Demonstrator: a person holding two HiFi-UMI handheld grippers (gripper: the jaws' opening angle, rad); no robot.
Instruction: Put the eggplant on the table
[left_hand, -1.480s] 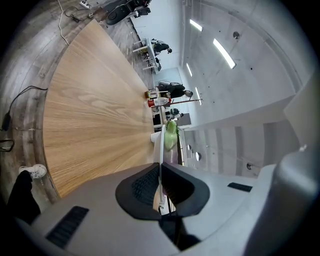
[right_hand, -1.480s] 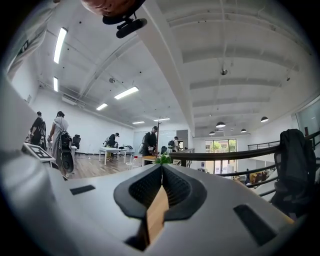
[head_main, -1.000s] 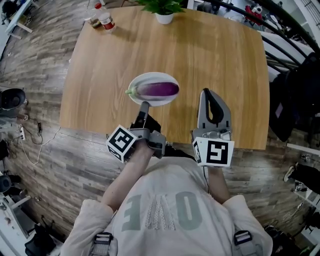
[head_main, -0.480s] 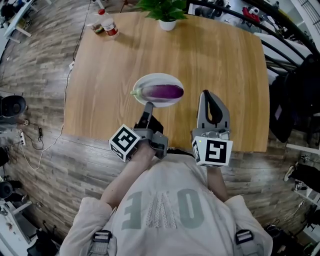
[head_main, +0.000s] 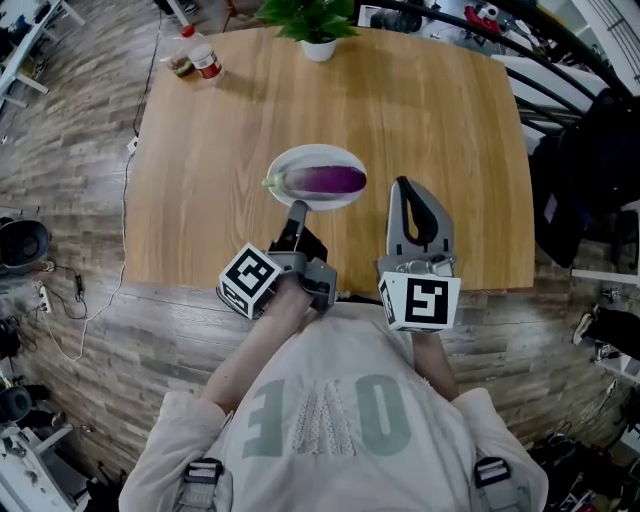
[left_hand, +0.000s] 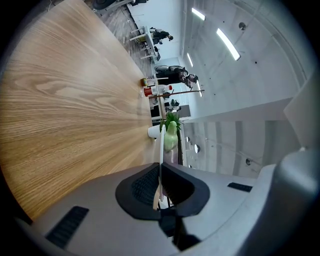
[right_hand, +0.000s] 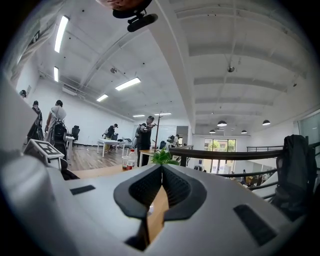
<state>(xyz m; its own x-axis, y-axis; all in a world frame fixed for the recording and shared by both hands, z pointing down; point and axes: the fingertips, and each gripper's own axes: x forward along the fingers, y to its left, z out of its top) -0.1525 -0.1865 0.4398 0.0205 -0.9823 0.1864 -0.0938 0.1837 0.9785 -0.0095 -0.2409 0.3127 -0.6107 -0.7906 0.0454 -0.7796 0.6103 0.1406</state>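
Observation:
A purple eggplant (head_main: 325, 180) with a green stem lies on a white oval plate (head_main: 315, 152) near the middle of the wooden table (head_main: 220, 150). My left gripper (head_main: 296, 208) is shut on the plate's near rim. In the left gripper view that rim (left_hand: 161, 145) shows edge-on as a thin white line between the closed jaws, with the eggplant's green stem end (left_hand: 171, 136) just beyond. My right gripper (head_main: 402, 183) hovers over the table to the right of the plate, shut and holding nothing (right_hand: 161, 167).
A potted plant (head_main: 318, 48) stands at the table's far edge. A red-capped bottle and a jar (head_main: 205, 62) sit at the far left corner. A black railing (head_main: 520, 60) and dark bags (head_main: 590, 180) lie beyond the right edge. People stand in the distance (right_hand: 145, 132).
The left gripper keeps its hold on the plate's rim. The right gripper has drifted slightly toward the plate. The head view has shifted a little.

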